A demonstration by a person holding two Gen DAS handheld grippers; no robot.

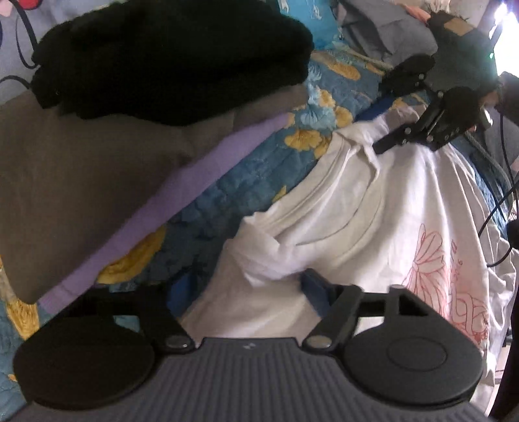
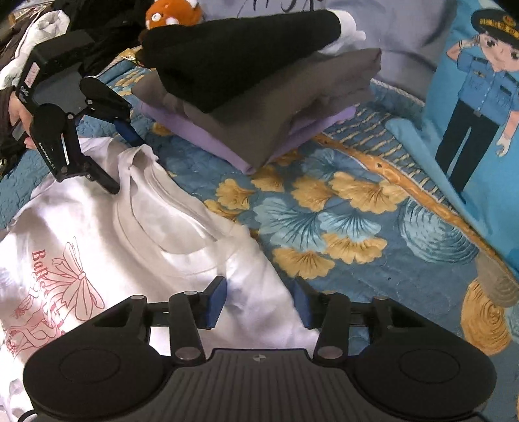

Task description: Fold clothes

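A white T-shirt (image 1: 356,207) with a pink bow print lies face up on the bed, its neckline (image 2: 168,227) towards the folded stack. My left gripper (image 1: 245,287) stands open over one bunched shoulder of the shirt, with fabric between its blue pads (image 1: 313,285). In the right wrist view the left gripper (image 2: 121,160) straddles that same shoulder. My right gripper (image 2: 259,302) is open astride the other shoulder, cloth lying between its pads (image 2: 215,302). The left wrist view shows the right gripper (image 1: 374,130) at the shirt's far corner.
A folded stack sits close by: black garment (image 2: 243,55) on grey (image 2: 275,107) on purple (image 2: 311,130). The blue floral bedspread (image 2: 340,227) lies bare to the right. A cartoon-print cushion (image 2: 480,97), an orange plush toy (image 2: 172,13) and cables (image 1: 499,194) border the area.
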